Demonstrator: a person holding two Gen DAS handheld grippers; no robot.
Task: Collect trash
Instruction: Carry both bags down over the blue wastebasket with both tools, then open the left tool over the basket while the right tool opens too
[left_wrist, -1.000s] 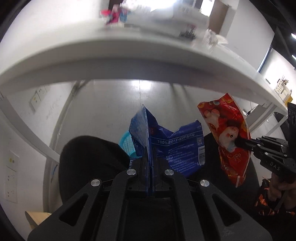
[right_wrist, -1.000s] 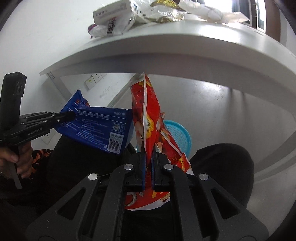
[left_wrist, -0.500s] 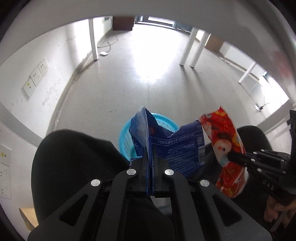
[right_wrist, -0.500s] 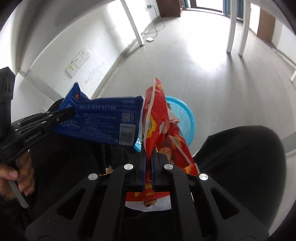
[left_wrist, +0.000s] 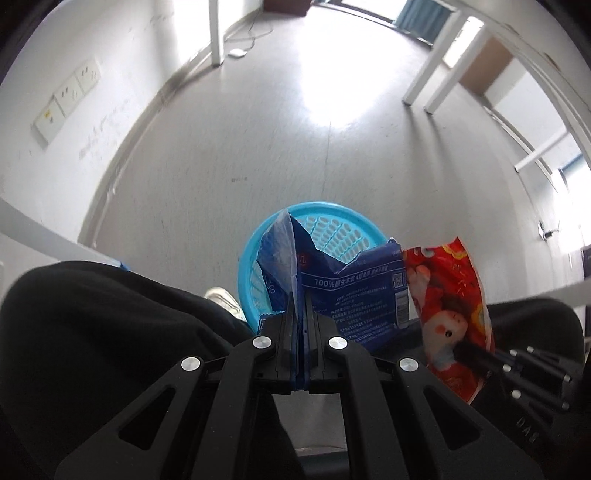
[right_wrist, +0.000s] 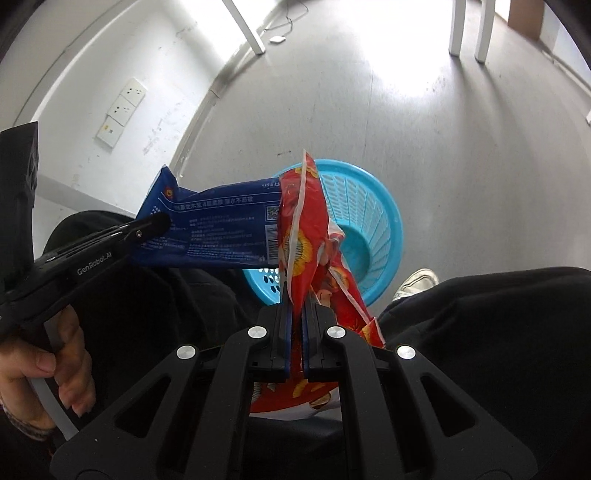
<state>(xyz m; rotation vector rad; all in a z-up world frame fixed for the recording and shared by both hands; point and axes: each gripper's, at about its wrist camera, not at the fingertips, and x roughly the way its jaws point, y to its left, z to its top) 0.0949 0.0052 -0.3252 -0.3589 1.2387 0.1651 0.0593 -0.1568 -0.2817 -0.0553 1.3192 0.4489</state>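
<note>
Left tool (left_wrist: 300, 314) clamps the blue wrapper (left_wrist: 354, 291), right tool (right_wrist: 294, 314) clamps the red bag (right_wrist: 301, 229), both above the blue basket (right_wrist: 369, 236) on the floor; inside, only bare bottom shows.

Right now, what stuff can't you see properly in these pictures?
- Blue basket: in the left view the blue wrapper hides its near side; in the right view the red wrapper hides part of its inside.
- Small print on the blue wrapper: too tiny to read, both views.
- White shoe: mostly hidden behind black trouser legs.
- Right tool: cut off by the left view's edge.
</note>
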